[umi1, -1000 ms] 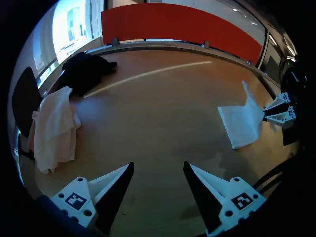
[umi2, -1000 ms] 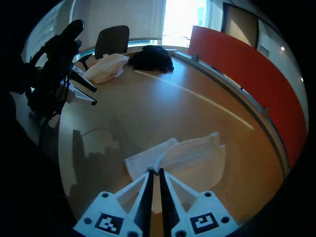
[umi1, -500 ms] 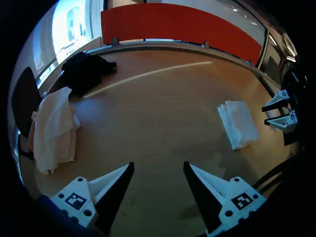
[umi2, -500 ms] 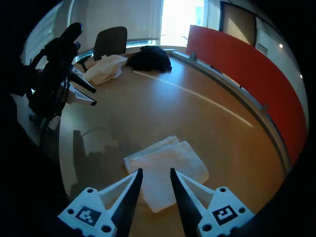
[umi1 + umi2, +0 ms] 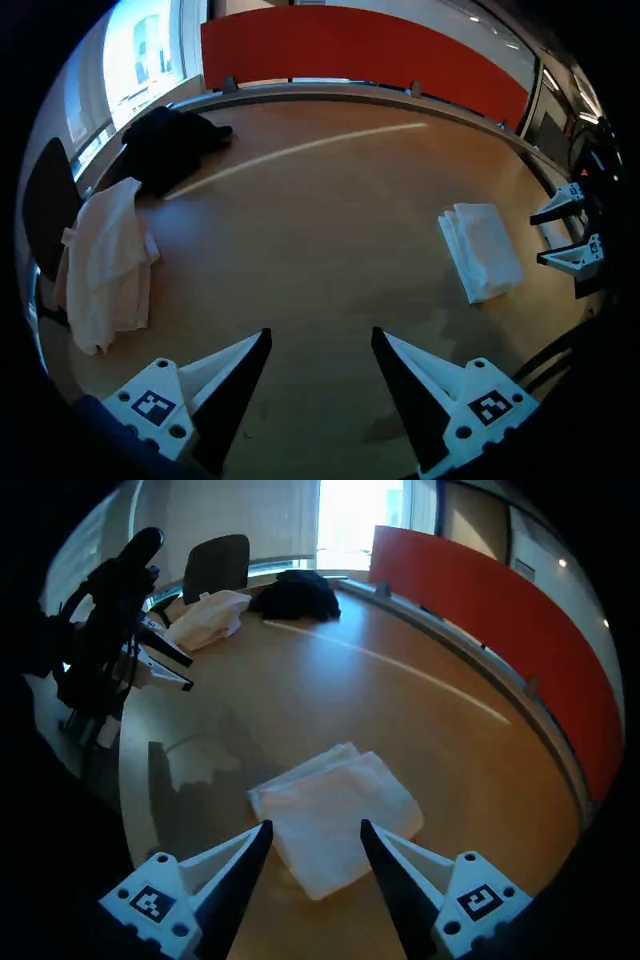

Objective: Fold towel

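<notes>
Two spread fingers of the right gripper (image 5: 316,826) hover at the near edge of the towel (image 5: 336,812), pinching nothing. It lies on the wooden table (image 5: 384,696) as a compact folded rectangle, so the folding looks done, or nearly; perhaps a squaring-up remains. The right gripper view gives its stacked layers close up. The left gripper view, past the spread, empty left gripper (image 5: 320,331), gives the side-on look: the fingers stand clear of the cloth.
</notes>
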Demonstrator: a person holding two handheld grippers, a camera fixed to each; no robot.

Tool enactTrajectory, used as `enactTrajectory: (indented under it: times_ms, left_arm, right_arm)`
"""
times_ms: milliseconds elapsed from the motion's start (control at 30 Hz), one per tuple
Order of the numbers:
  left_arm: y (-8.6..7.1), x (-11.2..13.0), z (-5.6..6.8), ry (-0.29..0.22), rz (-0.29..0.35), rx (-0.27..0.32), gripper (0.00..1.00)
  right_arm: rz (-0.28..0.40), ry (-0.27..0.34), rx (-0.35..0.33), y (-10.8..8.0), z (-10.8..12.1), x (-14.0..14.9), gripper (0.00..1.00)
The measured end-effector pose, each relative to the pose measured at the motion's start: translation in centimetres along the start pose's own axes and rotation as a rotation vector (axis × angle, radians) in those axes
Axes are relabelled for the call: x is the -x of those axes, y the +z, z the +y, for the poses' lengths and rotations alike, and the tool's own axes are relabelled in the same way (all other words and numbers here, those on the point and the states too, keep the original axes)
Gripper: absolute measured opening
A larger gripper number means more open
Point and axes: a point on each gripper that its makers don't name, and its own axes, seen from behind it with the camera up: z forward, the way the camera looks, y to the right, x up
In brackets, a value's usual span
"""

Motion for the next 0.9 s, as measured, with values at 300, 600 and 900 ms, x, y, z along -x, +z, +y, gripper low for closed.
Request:
enactTrajectory:
  times_ms: [300, 600, 900]
  left_arm:
    - [0.1, 0.0, 0.2, 0.004, -0.002, 0.001, 0.93]
    - [0.0, 0.1, 0.4, 0.007, -0.005, 0.002, 0.93]
    - [0.0, 0.1, 0.5, 0.006, -0.005, 0.004, 0.92]
  right_arm:
    - [-0.038, 0.018, 0.014, 0.1, 0.2, 2.7, 0.84]
    - [-0.103, 0.042, 0.016, 0.8, -0.1, 6.7, 0.84]
    - [-0.145, 0.064, 0.023, 1.2, 0.0, 9.1, 0.84]
